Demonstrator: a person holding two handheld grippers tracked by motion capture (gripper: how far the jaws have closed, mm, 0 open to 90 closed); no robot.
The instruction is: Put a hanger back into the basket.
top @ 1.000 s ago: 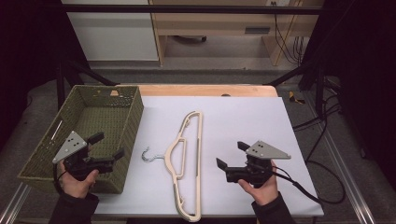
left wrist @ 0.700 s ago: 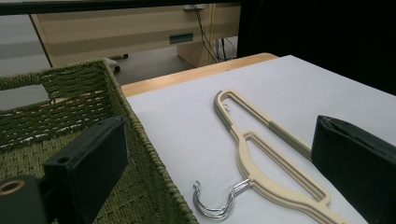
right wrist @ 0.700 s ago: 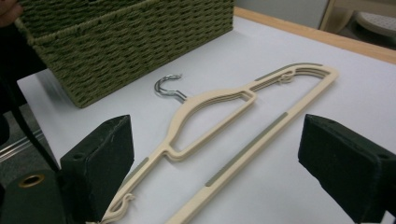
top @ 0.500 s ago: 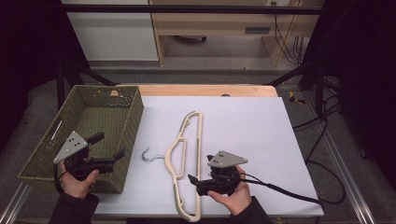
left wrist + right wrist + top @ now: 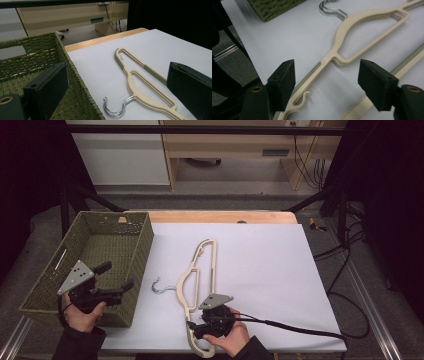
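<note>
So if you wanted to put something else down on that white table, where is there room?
The widest bare patch is the white table between the hanger and the table's right edge. A narrower strip lies between the green basket and the hanger, partly taken by its metal hook. The near edge is crowded: the right tool hovers at the hanger's end there.

From the high view I see even overhead light on the white table top (image 5: 260,260), bright against a dark surround where the side areas drop to near black. In the left gripper view I see the black jaws close to the lens soft and out of focus, while the hanger (image 5: 140,82) stays fairly sharp. In the right gripper view I see slight blur throughout, soft shadows under the hanger, and glare on its metal hook (image 5: 329,8).
</note>
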